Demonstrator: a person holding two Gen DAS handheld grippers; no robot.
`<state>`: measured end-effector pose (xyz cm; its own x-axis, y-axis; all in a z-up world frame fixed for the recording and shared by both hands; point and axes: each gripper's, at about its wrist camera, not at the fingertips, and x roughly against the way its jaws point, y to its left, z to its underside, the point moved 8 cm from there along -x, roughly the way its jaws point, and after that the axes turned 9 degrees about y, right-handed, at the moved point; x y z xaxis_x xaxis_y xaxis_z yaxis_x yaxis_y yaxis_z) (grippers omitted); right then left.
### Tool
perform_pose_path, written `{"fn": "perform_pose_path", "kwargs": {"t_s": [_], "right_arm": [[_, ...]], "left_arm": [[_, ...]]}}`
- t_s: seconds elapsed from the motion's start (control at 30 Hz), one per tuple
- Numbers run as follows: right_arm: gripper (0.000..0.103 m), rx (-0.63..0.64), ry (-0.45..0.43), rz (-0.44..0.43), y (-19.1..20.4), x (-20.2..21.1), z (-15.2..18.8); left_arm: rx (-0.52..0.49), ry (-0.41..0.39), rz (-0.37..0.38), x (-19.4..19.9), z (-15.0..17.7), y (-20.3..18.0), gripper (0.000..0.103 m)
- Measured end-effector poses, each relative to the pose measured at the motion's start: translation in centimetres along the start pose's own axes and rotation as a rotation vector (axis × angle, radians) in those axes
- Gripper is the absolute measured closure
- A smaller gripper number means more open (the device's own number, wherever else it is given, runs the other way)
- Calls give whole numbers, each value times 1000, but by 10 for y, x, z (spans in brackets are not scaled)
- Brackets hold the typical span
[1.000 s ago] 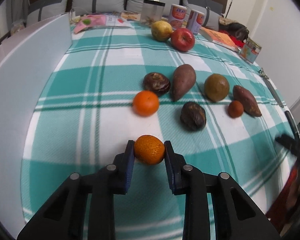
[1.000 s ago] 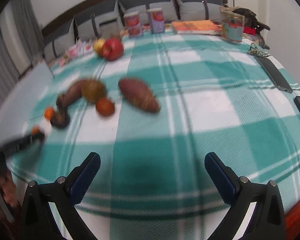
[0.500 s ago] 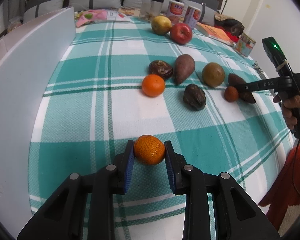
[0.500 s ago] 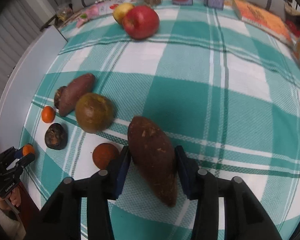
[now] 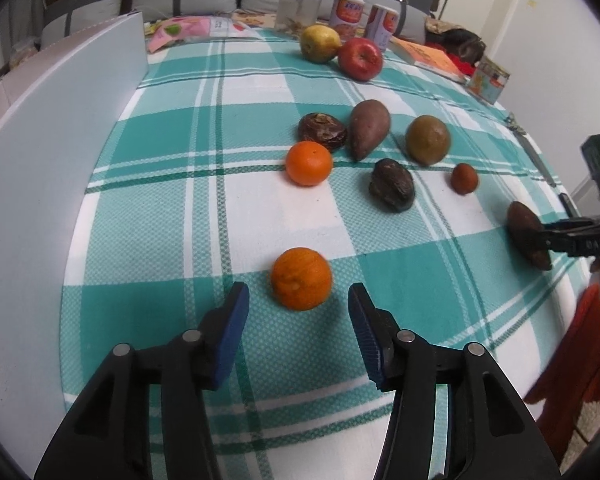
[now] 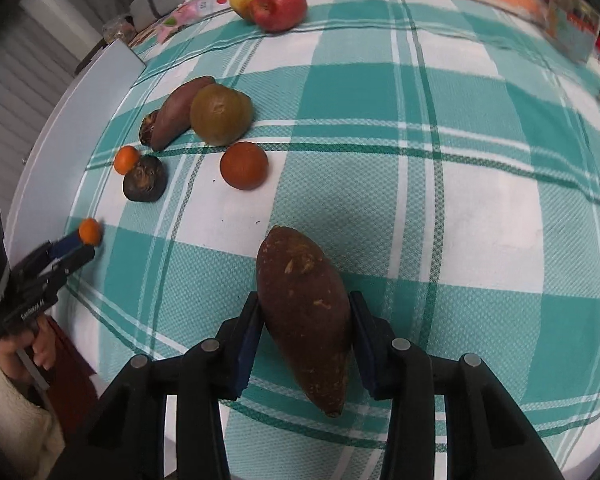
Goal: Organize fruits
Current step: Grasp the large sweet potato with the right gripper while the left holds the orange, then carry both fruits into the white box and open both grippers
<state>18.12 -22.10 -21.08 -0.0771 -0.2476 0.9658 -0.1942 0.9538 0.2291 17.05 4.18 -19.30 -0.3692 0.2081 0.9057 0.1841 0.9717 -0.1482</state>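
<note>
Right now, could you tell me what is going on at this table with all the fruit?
A person is sorting produce on a checked tablecloth with a handheld gripper in each hand. The left gripper is opening, its pads clear of a small orange that sits on the cloth between them. The right gripper is clamped on a dark sweet potato. Other fruits lie grouped further back, with a red apple beyond them.
</note>
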Motion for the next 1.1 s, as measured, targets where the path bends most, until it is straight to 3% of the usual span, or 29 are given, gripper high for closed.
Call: {"fn": "perform_pose_path", "kwargs": {"t_s": [0.2,0.4,0.6,0.67,0.7,0.73,0.8,0.9,1.0,1.1], "right_arm": [[53,-20,33,-8,-3,-1,-7],[51,23,65,38,-2,-1,-10],[51,21,45,46,-2,0,-10],[51,27,47,50,-1,0,-9],[55,34,60,55,0,-2,-9],[61,42,68,54,3,-3,-8],[61,37,67,57,6,1,-7],[61,20,38,-26,23,16,-13],[61,47,-14,-143,71,44,-32],[61,129,-67,-290,154,77,-62]], "left_arm": [[-21,-36,-45,-9,-13,-4,72],[-22,-40,-20,-7,-13,-3,73],[-13,-49,-20,-5,-15,-1,65],[-19,-44,-15,-8,-15,-3,67],[-20,-42,-16,-10,-15,-4,74],[-17,-47,-21,-9,-15,-4,75],[2,-47,-18,-3,-15,-5,76],[97,-78,51,37,-21,1,76],[182,-125,113,106,-26,22,76],[223,-185,28,168,-25,65,76]]}}
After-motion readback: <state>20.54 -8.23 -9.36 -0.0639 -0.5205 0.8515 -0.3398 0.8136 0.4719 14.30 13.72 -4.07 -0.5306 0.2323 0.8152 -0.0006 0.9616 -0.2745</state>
